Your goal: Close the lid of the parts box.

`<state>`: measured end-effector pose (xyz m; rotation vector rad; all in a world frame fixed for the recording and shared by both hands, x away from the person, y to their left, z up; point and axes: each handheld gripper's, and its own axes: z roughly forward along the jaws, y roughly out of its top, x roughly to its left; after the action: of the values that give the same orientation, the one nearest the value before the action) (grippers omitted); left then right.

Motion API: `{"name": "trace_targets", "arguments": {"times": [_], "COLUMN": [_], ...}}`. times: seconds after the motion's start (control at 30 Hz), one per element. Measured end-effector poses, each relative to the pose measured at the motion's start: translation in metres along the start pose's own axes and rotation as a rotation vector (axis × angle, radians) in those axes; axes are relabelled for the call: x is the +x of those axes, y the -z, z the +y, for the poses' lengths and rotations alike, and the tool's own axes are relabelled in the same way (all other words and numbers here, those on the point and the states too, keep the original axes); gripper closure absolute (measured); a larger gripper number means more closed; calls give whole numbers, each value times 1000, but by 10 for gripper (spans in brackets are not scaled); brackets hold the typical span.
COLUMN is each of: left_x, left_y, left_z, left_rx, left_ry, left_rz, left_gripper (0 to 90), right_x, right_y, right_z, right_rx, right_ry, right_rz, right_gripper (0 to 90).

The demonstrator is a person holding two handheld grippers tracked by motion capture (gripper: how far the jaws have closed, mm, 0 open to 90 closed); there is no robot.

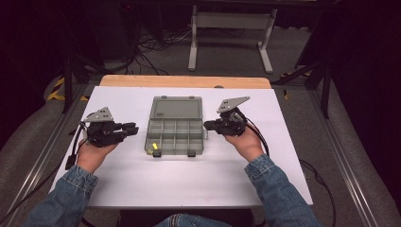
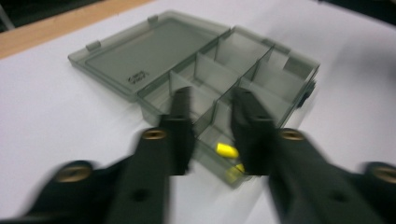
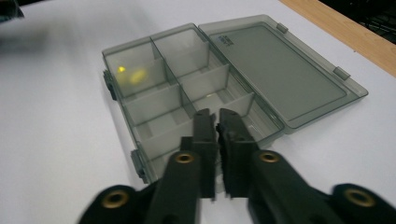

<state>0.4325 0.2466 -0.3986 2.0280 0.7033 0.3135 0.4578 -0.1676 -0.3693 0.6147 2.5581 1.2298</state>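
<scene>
Denim sleeves come in from the near edge of the white table [image 1: 189, 184], one hand on each gripper. Left gripper [image 1: 132, 128] sits just left of the grey plastic box [image 1: 176, 137], pointing at it; seen from its own camera, its jaws stand a little apart with nothing between them, blurred, over the box's near corner. Right gripper [image 1: 208, 125] is over on the other side, its tip right at the box's right edge; its jaws are pressed nearly together and hold nothing. Neither one has a grip on the box. Middle of the table now: the box lies open, lid [image 1: 176, 108] folded flat toward the far side, the tray divided into small compartments. Small yellow pieces [image 2: 227, 150] lie in the near-left corner compartment. Beyond the white surface, a strip of bare wooden edge [image 1: 184, 81], then dark floor with cables.
</scene>
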Motion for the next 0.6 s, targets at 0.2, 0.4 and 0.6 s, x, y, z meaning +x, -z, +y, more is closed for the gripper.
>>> {"name": "trace_targets", "arguments": {"times": [0.2,0.4,0.6], "left_x": [5,14,25], "left_y": [-10,-21,-30], "left_z": [6,12,16], "left_rx": [57,111,125], "left_ry": [4,32,70], "left_rz": [32,51,48], "left_gripper": [895,895,893], "right_x": [-10,-20,-33], "right_y": [-6,-17,-29], "right_z": [1,4,5], "right_rx": [18,49,53], "right_ry": [-4,-9,-43], "right_rz": [-49,-72,-87], "right_gripper": [900,900,900]}}
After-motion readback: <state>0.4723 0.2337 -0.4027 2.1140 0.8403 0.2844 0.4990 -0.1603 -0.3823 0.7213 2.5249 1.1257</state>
